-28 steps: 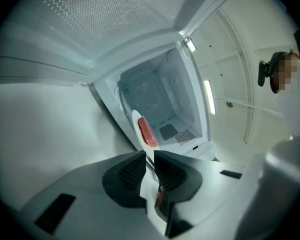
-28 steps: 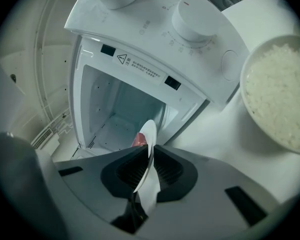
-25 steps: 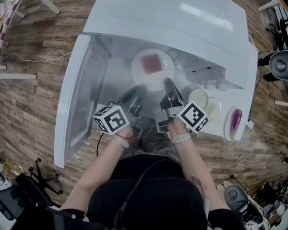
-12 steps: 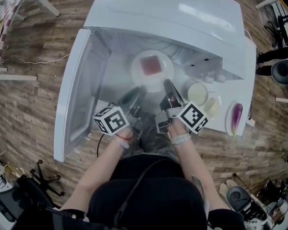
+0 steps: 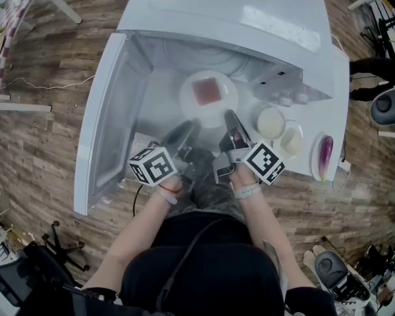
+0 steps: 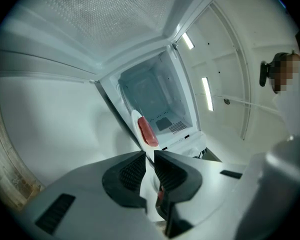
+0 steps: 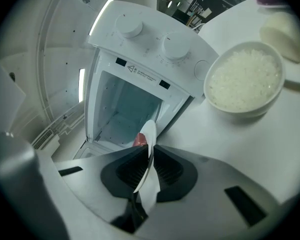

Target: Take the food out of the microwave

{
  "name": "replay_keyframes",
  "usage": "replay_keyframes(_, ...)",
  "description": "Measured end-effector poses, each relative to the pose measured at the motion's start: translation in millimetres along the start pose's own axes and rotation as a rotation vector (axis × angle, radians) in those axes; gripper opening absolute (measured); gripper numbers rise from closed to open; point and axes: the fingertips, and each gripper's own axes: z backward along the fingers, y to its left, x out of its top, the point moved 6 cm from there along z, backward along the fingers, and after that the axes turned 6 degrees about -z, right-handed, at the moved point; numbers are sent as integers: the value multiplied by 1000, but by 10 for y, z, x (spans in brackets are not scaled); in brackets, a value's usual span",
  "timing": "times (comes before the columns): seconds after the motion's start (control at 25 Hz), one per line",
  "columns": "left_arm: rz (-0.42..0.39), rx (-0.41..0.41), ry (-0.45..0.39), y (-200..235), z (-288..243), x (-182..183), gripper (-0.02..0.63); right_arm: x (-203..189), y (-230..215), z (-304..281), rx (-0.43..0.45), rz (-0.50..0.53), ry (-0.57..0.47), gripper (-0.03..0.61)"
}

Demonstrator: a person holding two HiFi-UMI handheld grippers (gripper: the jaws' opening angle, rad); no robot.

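Head view: a flat pink-red square of food (image 5: 207, 91) lies on a round white plate (image 5: 189, 105) inside the open microwave (image 5: 250, 18). Left tongs (image 5: 192, 124) and right tongs (image 5: 230, 116) each pinch the plate's near rim.

On the white tabletop (image 7: 230, 149) to my right sits a white bowl of rice (image 5: 271, 122), filled nearly to the rim. Just beside it, further right, lies a pale cream lump (image 5: 291, 139) — bun or dough, I can't tell. Past that, near the table's edge, a white plate (image 5: 314, 168) carries a purple aubergine (image 5: 324, 155) lying lengthwise. The floor (image 5: 46, 143) is brown wood planks, with a thin pale cable (image 5: 49, 81) trailing across it on my left. A red-checked cloth (image 5: 5, 28) shows in the far upper left corner, and a dark round-seated chair (image 5: 390, 105) stands at the right — apart from the table.
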Motion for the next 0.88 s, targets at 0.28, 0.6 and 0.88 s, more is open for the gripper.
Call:
replay_keyframes(0.28,-3,-4,8,-25,71,-59,55,-58,-15,94,-4,-4,-7,49)
replay_keyframes(0.6,-2,-2,20,-43,150,-157,55,-124,-51,207,-9,-5,-10,48)
replay_keyframes(0.88,1,5,32,-16,240,-244,56,-219,-101,281,-17,-10,-8,48)
